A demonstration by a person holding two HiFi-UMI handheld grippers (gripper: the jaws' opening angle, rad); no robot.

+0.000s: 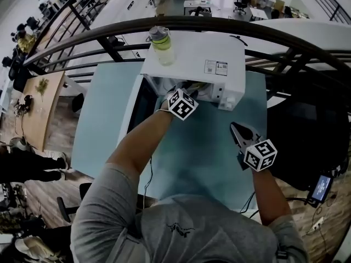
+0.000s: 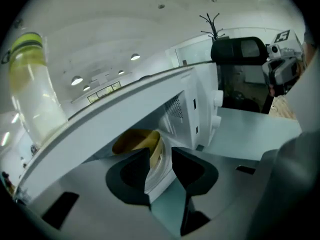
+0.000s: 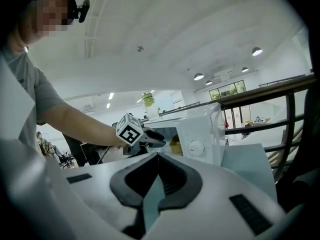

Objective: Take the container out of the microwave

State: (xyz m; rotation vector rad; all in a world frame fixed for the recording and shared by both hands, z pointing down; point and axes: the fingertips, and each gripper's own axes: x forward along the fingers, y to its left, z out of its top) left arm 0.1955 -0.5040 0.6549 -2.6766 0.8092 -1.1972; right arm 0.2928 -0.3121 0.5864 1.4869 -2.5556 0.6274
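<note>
Left claw (image 2: 160, 152) gapes before a round, seemingly paper container (image 2: 133, 140).

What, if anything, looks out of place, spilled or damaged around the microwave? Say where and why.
A bottle of yellowish liquid stands upright on top of the microwave, near its left edge in the head view. It's an odd spot where it could tip. Nothing looks spilled or broken.

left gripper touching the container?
Cannot tell. In the left gripper view the left gripper, jaws apart, straddles the container wall inside the microwave. No clear gap or press shows at either pad. The head view doesn't show the container.
</note>
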